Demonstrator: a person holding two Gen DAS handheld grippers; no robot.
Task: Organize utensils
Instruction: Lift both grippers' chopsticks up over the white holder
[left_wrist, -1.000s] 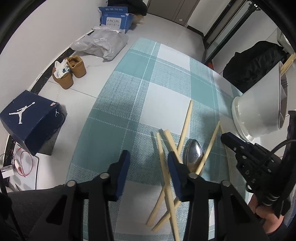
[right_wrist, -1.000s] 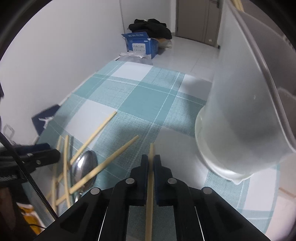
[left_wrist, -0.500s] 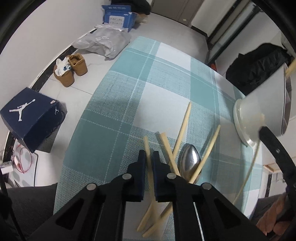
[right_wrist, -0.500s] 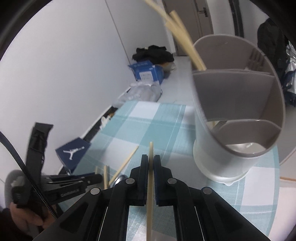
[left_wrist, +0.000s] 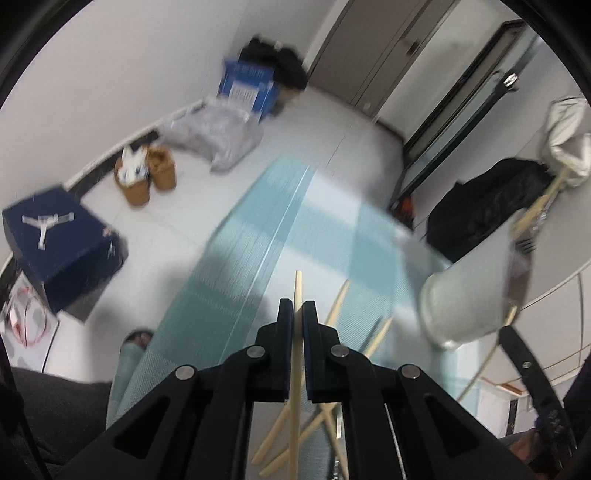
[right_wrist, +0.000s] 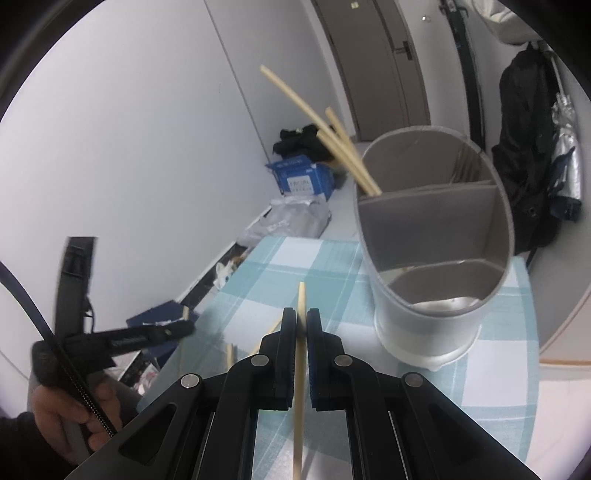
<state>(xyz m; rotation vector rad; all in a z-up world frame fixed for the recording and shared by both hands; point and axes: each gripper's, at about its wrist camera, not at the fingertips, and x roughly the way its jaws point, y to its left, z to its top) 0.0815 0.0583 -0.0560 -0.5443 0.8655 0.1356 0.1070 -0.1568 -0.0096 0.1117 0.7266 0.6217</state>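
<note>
Right wrist view shows the checked tablecloth (right_wrist: 325, 258) with the tall grey utensil holder (right_wrist: 436, 273) standing on it, divided into compartments; the far-left compartment already has several chopsticks (right_wrist: 332, 140) leaning out of it, and the near ones look empty of chopsticks, though something shiny at the bottom is hard to make out. The step in hand appears to be carrying a chopstick up to that holder, and doing it well likely means bringing the stick over the rim of the compartment that has the others, tipping it near upright so the lower end clears the divider, and only then letting go; a slanted entry could catch the wall or knock the holder. The right gripper (right_wrist: 302, 325) is pinched almost fully closed on a single chopstick (right_wrist: 300, 369) that runs lengthwise between its jaws, its tip poking out ahead. In the blurred left wrist view, the left gripper (left_wrist: 296, 317) is likewise squeezed nearly closed on another chopstick (left_wrist: 295, 387), above a few loose chopsticks (left_wrist: 332, 417) lying crossed on the cloth, with the holder off to the right.
</note>
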